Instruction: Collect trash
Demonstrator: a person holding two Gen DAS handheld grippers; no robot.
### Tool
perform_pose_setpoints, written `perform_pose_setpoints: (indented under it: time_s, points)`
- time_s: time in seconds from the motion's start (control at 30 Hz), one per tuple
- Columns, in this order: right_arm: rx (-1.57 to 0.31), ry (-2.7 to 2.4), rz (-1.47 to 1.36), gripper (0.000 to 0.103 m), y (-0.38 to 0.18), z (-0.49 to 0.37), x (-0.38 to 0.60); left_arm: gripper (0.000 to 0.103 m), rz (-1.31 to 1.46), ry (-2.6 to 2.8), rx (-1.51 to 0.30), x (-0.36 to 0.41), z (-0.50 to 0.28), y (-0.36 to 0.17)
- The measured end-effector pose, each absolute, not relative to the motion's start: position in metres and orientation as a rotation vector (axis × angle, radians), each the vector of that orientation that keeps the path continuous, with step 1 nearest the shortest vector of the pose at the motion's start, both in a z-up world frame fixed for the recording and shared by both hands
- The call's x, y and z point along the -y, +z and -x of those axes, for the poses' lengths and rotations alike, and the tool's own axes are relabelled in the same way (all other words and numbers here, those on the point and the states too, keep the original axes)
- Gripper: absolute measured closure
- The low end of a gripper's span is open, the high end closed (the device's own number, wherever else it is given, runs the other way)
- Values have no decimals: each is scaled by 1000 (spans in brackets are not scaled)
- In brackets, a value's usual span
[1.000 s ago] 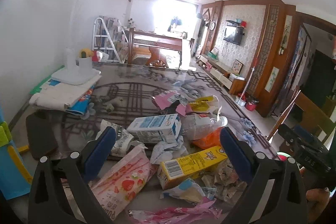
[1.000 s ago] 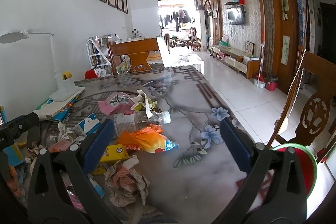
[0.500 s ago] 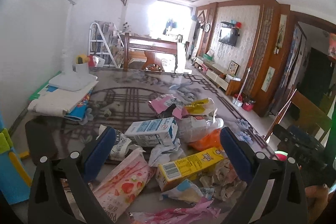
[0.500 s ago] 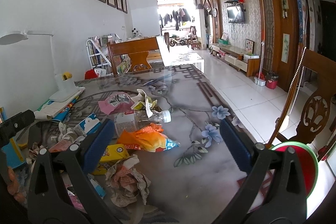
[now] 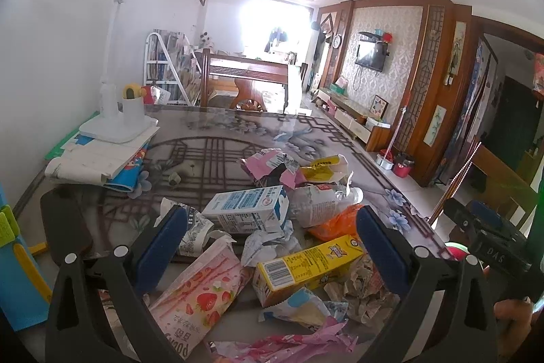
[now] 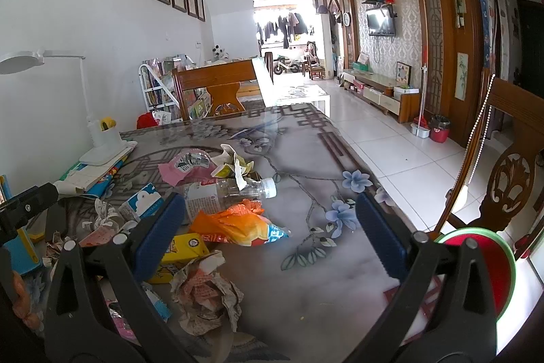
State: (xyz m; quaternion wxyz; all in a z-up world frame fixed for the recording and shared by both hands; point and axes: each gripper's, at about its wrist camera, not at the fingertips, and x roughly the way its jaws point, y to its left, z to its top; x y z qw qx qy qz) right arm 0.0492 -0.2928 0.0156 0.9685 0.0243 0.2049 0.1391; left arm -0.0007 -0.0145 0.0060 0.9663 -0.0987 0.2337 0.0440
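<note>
Trash lies in a heap on the patterned table [image 5: 217,131]: a blue-white milk carton [image 5: 250,210], a yellow carton [image 5: 306,264], a pink strawberry wrapper [image 5: 193,298], an orange bag [image 6: 238,223], a clear plastic bottle [image 6: 231,189], crumpled paper [image 6: 204,295]. My left gripper [image 5: 272,238] is open and empty above the near trash. My right gripper [image 6: 272,228] is open and empty above the orange bag and the table's right part. A red bin with a green rim [image 6: 489,267] stands below the table's right edge.
A white desk lamp [image 5: 112,121] stands on papers and books [image 5: 98,159] at the table's left. A wooden chair [image 6: 510,165] is at the right, another [image 5: 244,80] at the far end. A blue object [image 5: 17,264] sits at near left.
The left wrist view has shifted slightly, with the trash heap a little lower and closer. The right gripper has hardly moved. Both grippers stay open.
</note>
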Motion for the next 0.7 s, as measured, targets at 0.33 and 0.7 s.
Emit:
perform_pose_setpoints:
  time_s: [0.33,0.7]
  points:
    - [-421,279,-53,4,15,-50,292,8,202,88,-475,13,0,6]
    - [-426,276,-54,4,15,-51,294,8,226,81,-492,14,2,1]
